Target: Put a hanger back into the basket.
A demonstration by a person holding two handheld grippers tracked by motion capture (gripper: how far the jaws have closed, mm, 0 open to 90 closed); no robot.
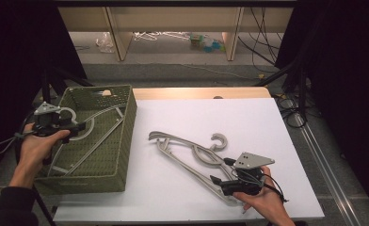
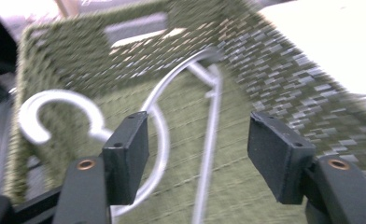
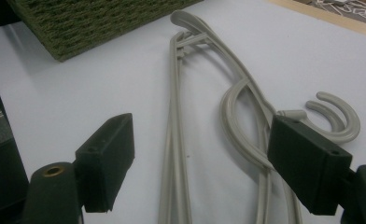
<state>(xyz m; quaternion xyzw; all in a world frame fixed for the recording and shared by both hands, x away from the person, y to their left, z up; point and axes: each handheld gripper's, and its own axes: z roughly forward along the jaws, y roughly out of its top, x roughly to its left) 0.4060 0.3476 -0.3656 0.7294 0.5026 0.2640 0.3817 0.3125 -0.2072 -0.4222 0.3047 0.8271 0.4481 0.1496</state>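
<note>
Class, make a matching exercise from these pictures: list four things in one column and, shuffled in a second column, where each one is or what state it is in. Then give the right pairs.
Things
1. Grey plastic hanger with a hook
2. Pale grey hanger
3. Green woven basket
4. Left gripper

Places or states
A. Stands at the left end of the table
B. Lies on the white tabletop, in front of the right gripper
C. Jaws open, above the basket
D. Lies inside the basket

Pairs: 1-B, 2-D, 3-A, 4-C
</note>
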